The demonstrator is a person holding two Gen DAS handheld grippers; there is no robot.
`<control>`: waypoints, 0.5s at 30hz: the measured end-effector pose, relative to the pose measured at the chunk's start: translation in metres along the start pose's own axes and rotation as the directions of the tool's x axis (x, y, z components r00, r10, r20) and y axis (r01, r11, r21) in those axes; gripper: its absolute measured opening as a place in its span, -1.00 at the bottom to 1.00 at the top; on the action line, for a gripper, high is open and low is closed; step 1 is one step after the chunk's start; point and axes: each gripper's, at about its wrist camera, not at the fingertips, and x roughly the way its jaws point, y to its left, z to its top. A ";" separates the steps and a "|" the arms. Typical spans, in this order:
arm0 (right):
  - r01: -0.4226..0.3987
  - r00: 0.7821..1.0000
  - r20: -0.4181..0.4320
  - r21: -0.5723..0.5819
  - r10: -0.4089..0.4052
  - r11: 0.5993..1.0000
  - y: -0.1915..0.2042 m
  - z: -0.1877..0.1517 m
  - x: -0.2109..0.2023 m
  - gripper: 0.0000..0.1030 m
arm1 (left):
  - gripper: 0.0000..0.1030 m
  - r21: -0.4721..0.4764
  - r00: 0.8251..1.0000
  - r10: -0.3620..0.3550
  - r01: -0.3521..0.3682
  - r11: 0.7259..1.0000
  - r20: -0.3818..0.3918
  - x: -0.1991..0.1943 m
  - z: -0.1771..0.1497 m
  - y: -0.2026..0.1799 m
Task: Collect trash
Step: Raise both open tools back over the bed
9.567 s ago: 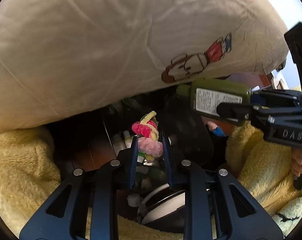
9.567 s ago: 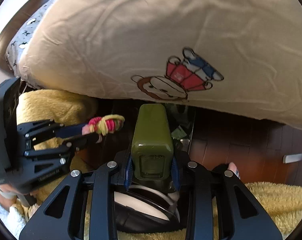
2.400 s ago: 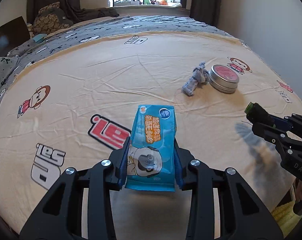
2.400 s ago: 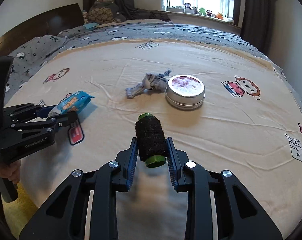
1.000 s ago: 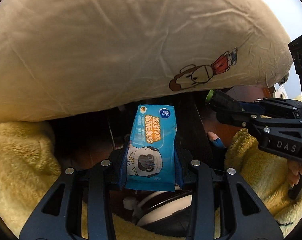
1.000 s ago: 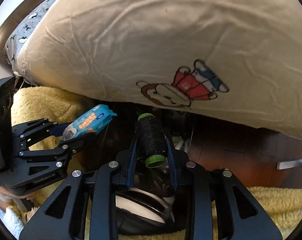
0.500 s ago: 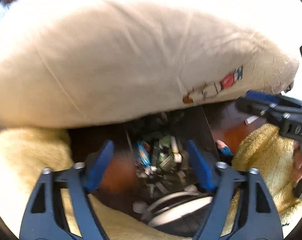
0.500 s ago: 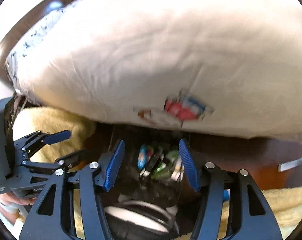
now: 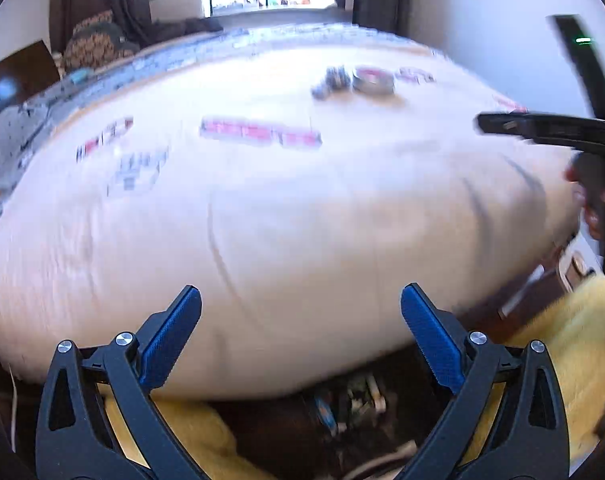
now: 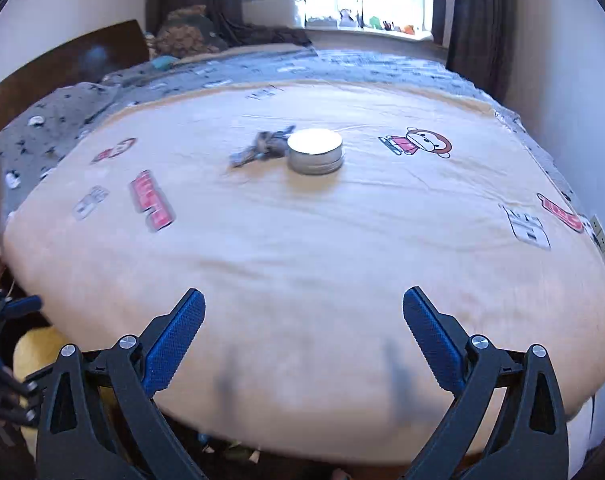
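Observation:
My left gripper (image 9: 300,291) hangs over the near edge of the bed, its jaws opening wide with nothing between them. My right gripper (image 10: 303,293) does the same, jaws opening and empty. It also shows blurred at the right of the left wrist view, right gripper (image 9: 502,126). On the cream sheet (image 10: 302,240) far ahead lie a round metal tin (image 10: 315,156) and a grey knotted cloth (image 10: 262,148) touching its left side. Below the bed edge, the bin's trash (image 9: 342,404) shows between my left fingers, with a blue packet among it.
Yellow fluffy fabric (image 9: 574,340) lies on both sides of the bin. A hand (image 9: 594,208) holds the right gripper's handle. Grey patterned bedding (image 10: 62,120), a dark headboard and a bright window lie beyond the sheet. A wall runs along the right.
One second ago the left jaws held a blue packet and the right a black thread spool over the bin. Both let go, opened wide and rose to face the bed top.

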 end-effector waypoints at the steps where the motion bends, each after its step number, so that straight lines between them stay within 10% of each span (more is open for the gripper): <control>1: -0.006 1.000 -0.006 0.009 0.006 1.000 0.000 0.012 0.011 0.93 | 0.84 -0.007 1.000 0.003 -0.003 1.000 0.007 0.006 0.009 -0.001; 15: -0.022 0.999 -0.034 0.130 0.027 0.991 -0.015 0.101 0.146 0.93 | 0.84 0.018 0.999 0.026 -0.025 1.000 -0.023 0.086 0.103 0.014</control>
